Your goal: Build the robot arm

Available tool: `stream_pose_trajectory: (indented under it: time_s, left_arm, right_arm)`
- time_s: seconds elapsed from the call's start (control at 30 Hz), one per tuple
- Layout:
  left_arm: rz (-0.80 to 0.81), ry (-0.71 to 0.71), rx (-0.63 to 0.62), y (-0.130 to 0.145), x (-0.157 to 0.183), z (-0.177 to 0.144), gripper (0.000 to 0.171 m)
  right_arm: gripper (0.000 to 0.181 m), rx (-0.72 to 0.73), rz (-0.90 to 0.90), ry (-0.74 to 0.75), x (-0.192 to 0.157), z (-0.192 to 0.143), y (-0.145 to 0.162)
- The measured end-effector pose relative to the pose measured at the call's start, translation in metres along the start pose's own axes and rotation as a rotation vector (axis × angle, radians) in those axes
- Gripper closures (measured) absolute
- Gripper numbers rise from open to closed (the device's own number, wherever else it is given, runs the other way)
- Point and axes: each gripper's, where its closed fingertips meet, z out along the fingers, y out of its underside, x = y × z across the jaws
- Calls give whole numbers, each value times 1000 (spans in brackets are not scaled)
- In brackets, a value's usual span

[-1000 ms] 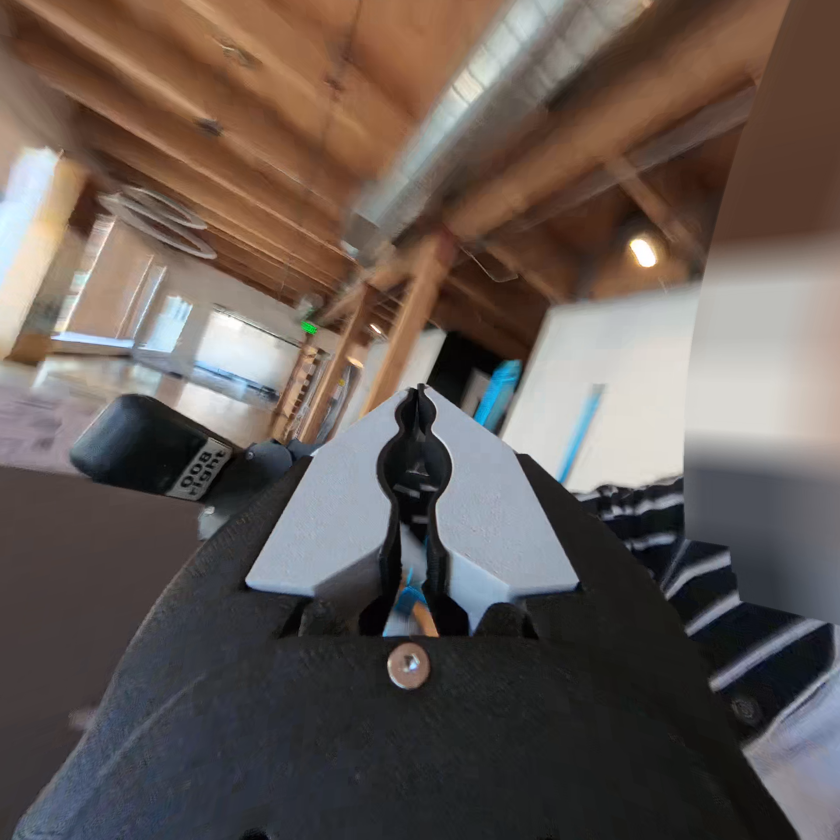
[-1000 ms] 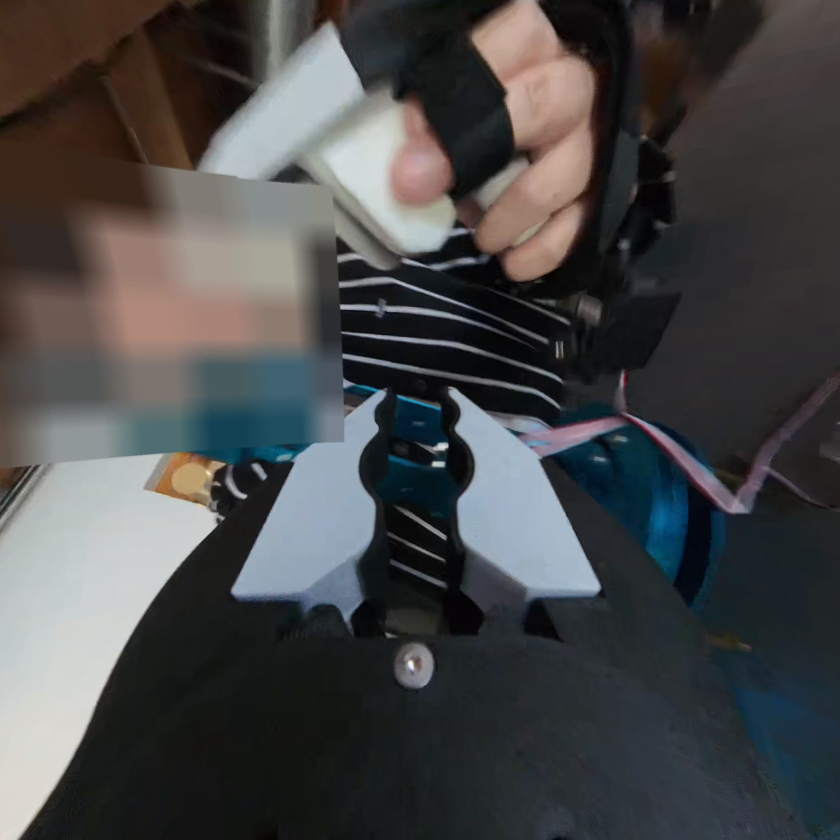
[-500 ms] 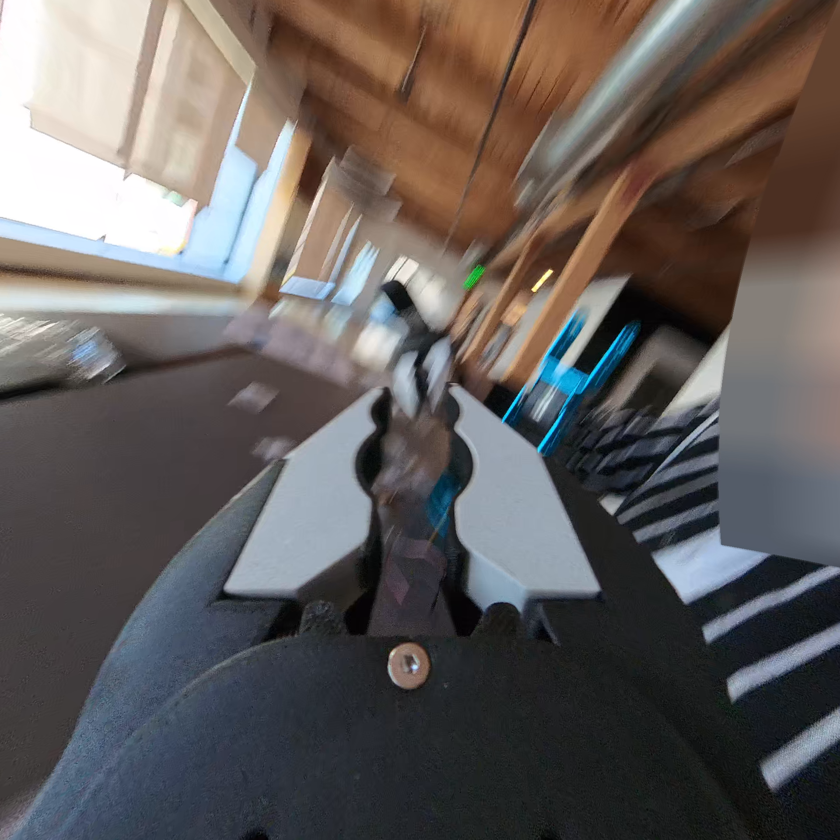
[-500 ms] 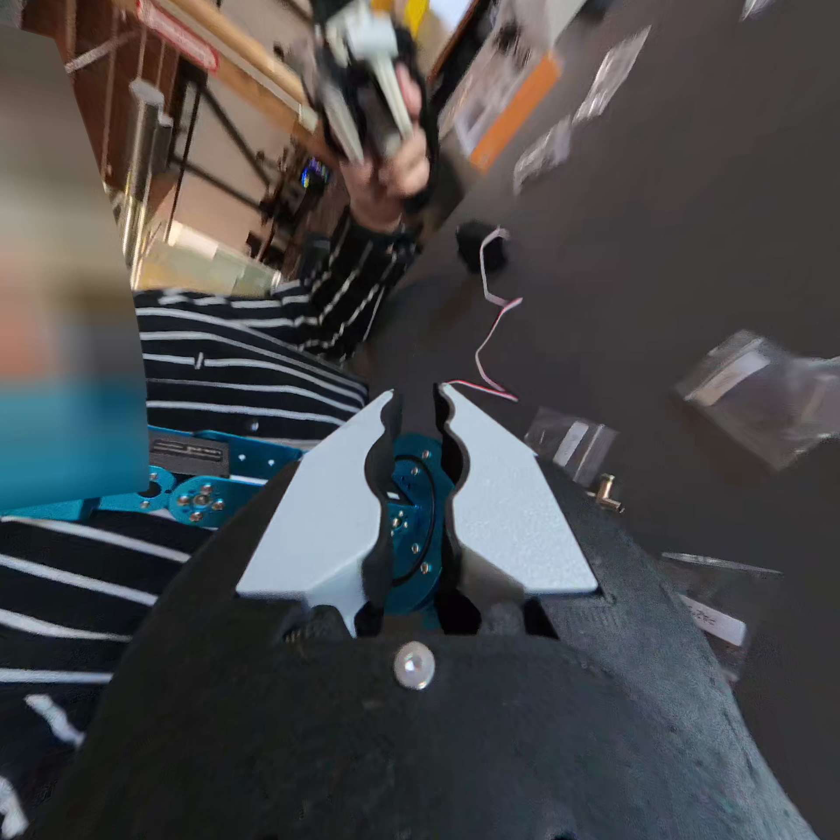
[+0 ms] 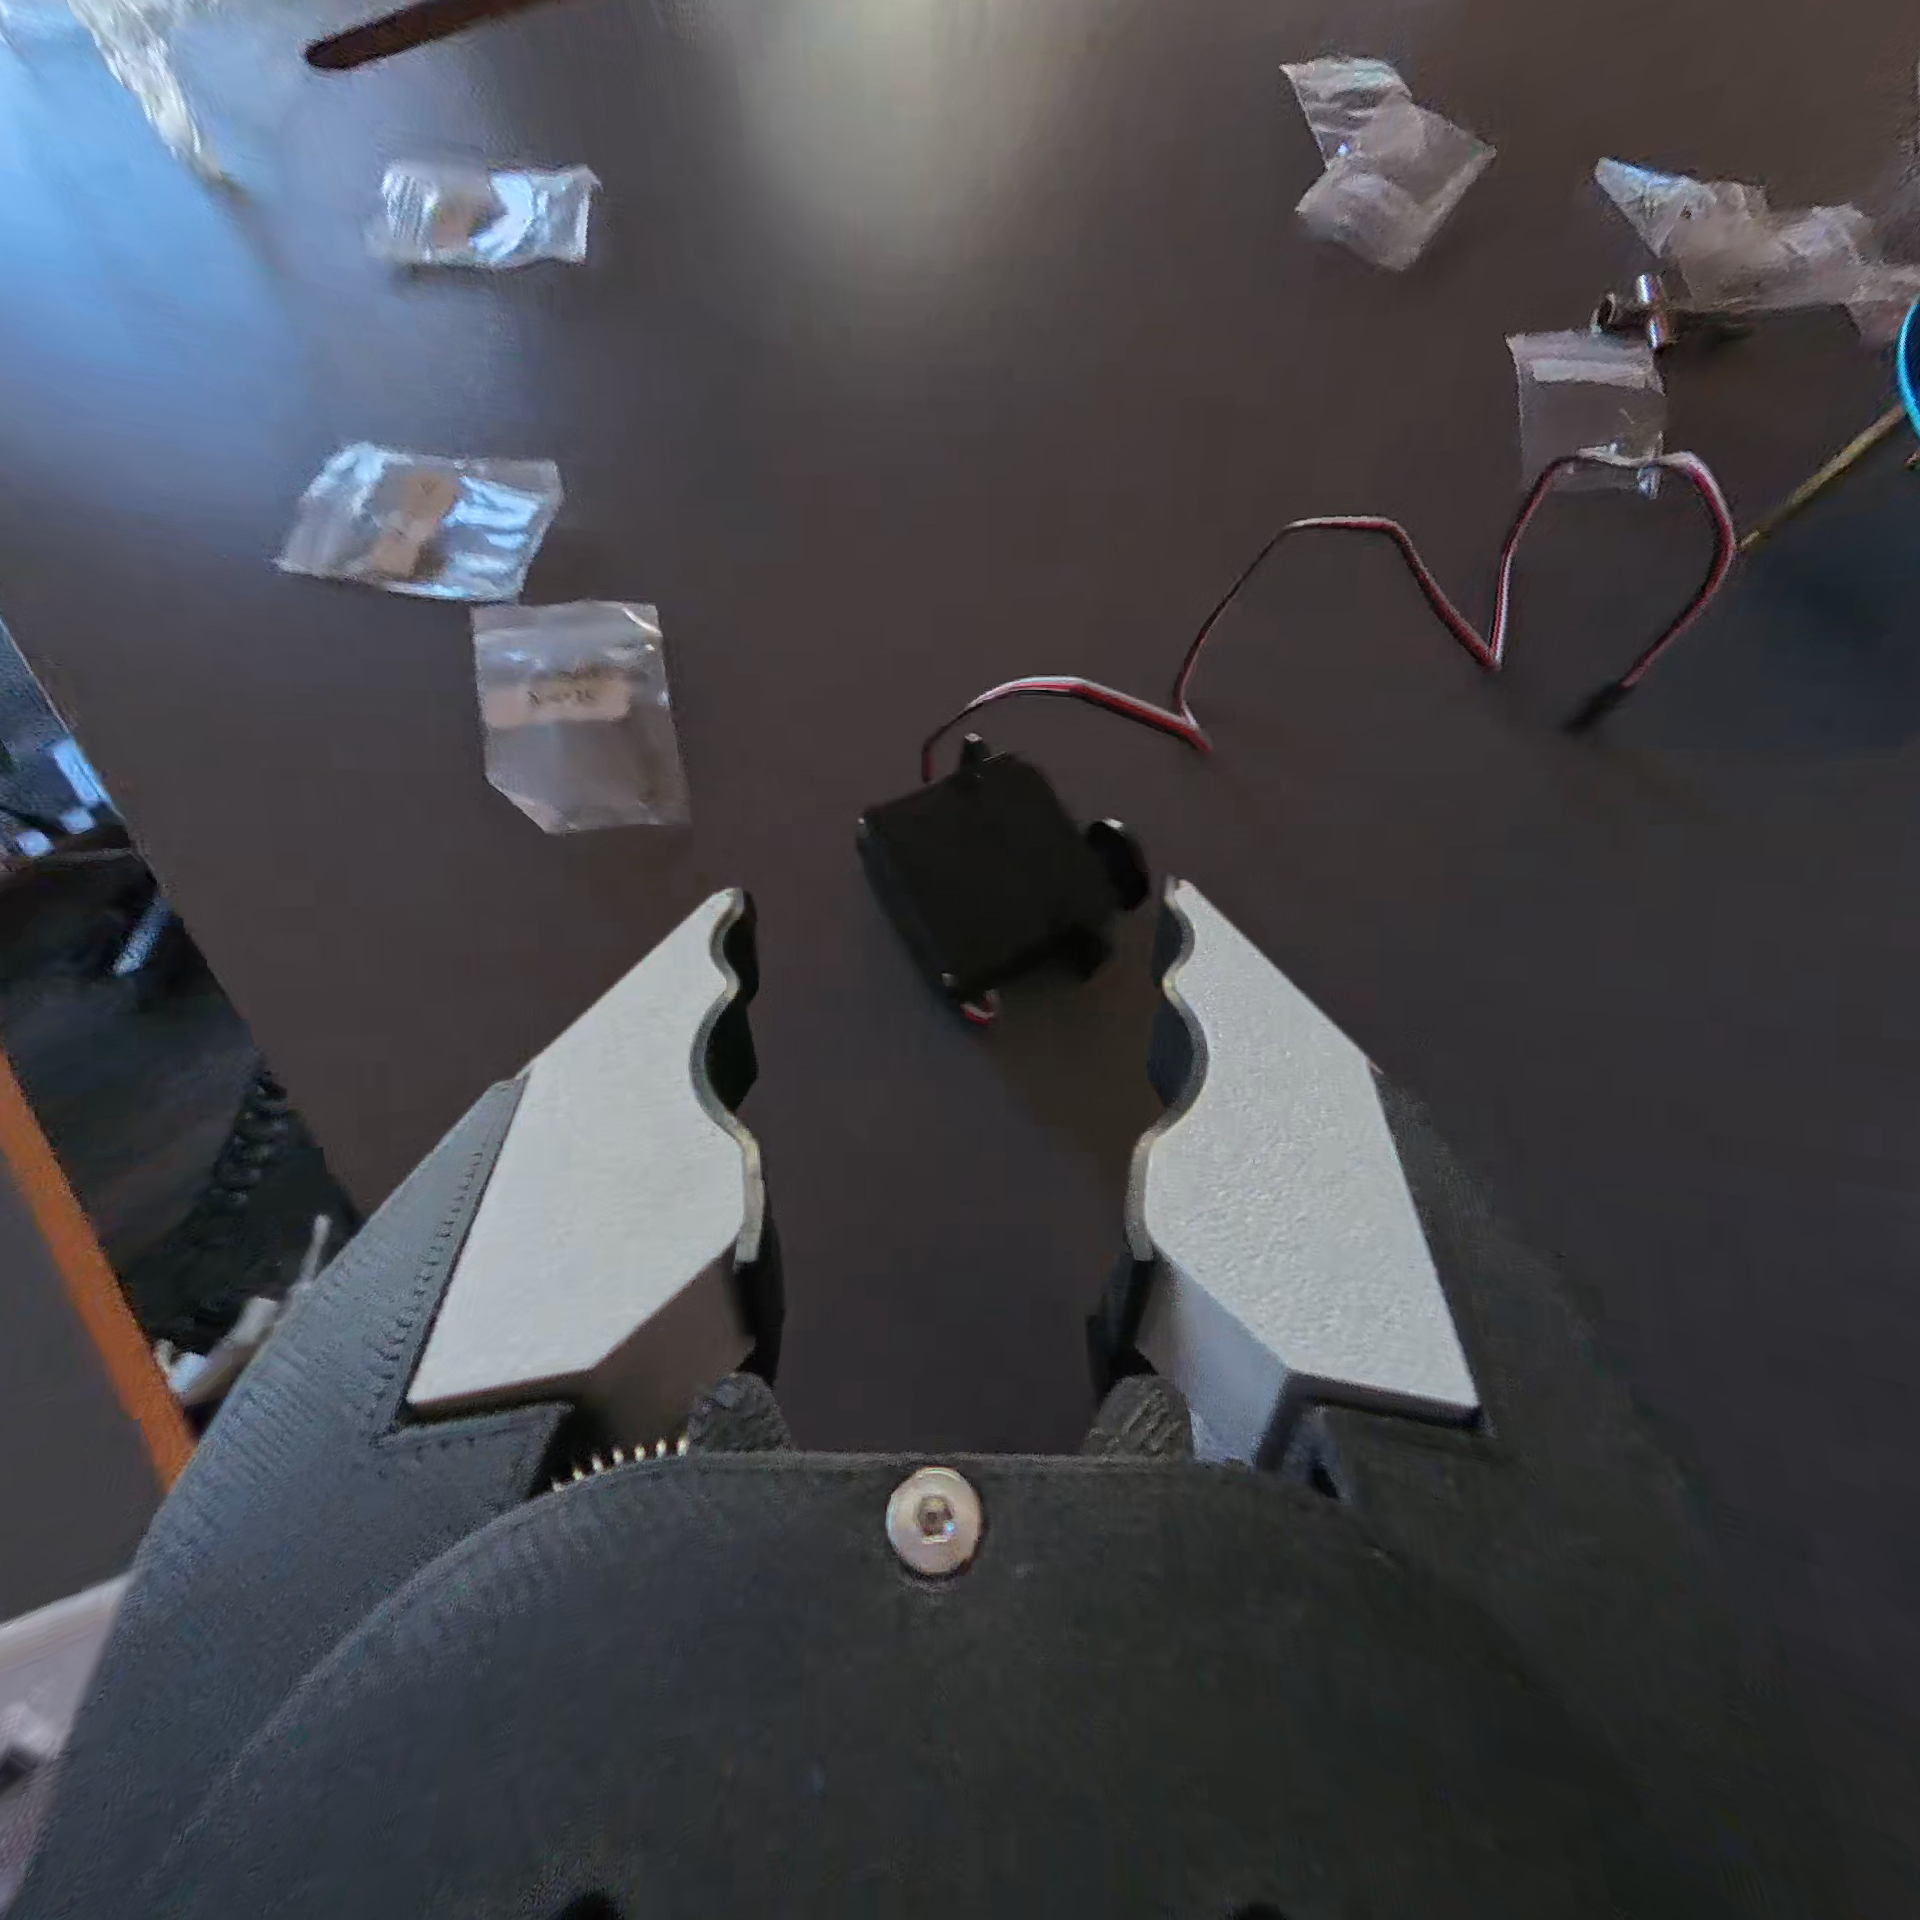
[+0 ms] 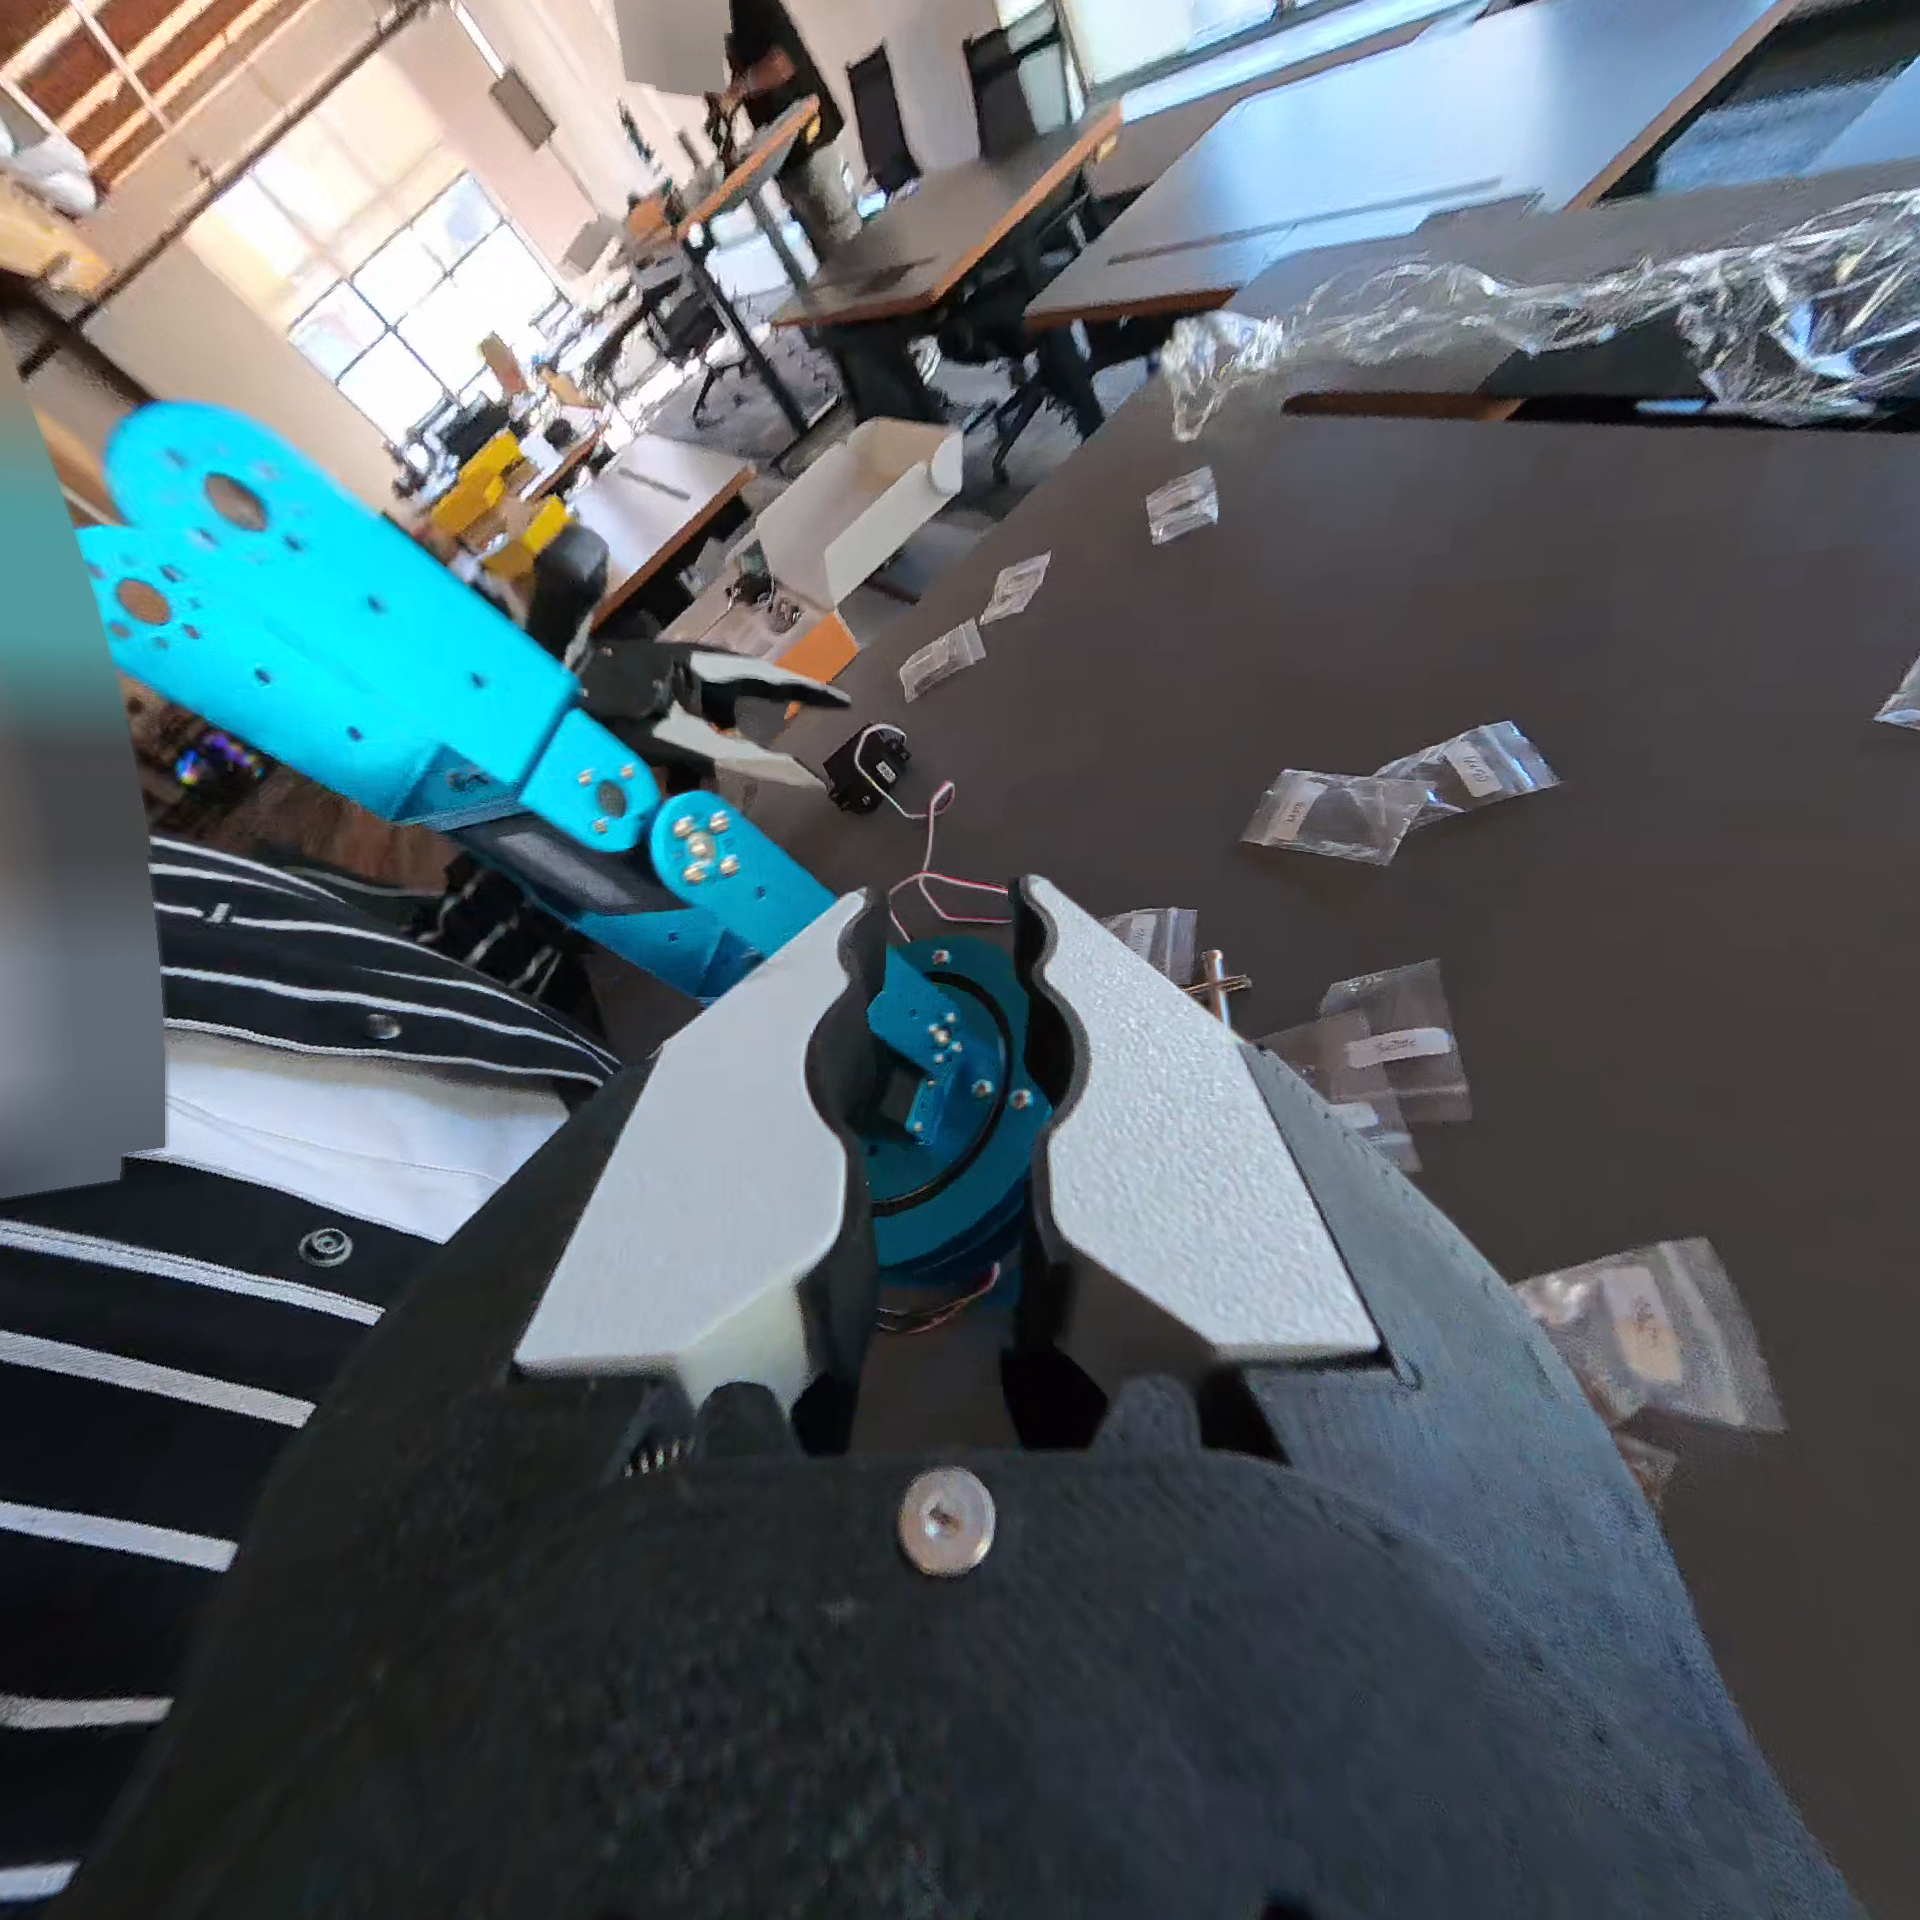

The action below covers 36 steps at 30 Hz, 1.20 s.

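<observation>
The left gripper (image 5: pixel 956 914), closed and raised a second earlier, had swung down and stood spread just before the black servo (image 5: pixel 987 873) on the bench (image 5: pixel 935 416). At 3 o'clock, the right gripper (image 6: pixel 940 904), part-closed, straddled the blue arm's round base (image 6: pixel 935 1081); contact unclear.

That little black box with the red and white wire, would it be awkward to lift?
The black box looks like hard, blocky plastic, so it probably stays rigid and won't roll. Its wire lies in loose loops, so it would likely dangle and drag behind. The open left gripper hovers just short of it.
</observation>
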Motion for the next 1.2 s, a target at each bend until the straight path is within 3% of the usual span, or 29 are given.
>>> stream_pose_trajectory:
  time_s: [0.1,0.17,0.2,0.27,0.4,0.5,0.63,0.7,0.87,0.97,1.03,1.1,1.2]
  left_arm:
    - [-93,-20,3,0,8,7,98]
    - [-70,-95,-59,7,1,15,88]
    - [-42,-109,-91,10,0,19,89]
    - [-19,-73,-120,10,8,25,108]
    - [-16,-36,-128,8,16,29,109]
    - [-59,-21,-79,-2,20,17,93]
    - [-45,-54,133,-46,47,-31,95]
    - [21,22,284,-80,93,-56,104]
    - [125,255,598,-172,213,-95,100]
    - [150,303,632,-205,256,-88,104]
    - [150,274,630,-217,266,-79,111]
    - [124,290,628,-223,275,-74,122]
    - [96,277,576,-222,277,-65,123]
  right_arm:
    - [158,72,9,35,-19,-10,12]
    - [158,102,17,52,-30,-13,23]
    - [158,110,21,49,-35,-14,29]
    - [158,122,20,46,-43,-16,40]
    - [159,138,3,93,-38,-18,47]
    - [159,159,-87,92,-42,-20,40]
    - [157,186,-238,78,-43,-24,33]
    - [152,172,-319,8,-50,-21,34]
    - [140,144,-498,-234,-69,-16,9]
    - [136,133,-579,-401,-79,-8,-18]
    - [136,101,-553,-522,-85,-1,-27]
    - [137,110,-499,-629,-91,1,-35]
    - [139,143,-455,-705,-93,4,-43]
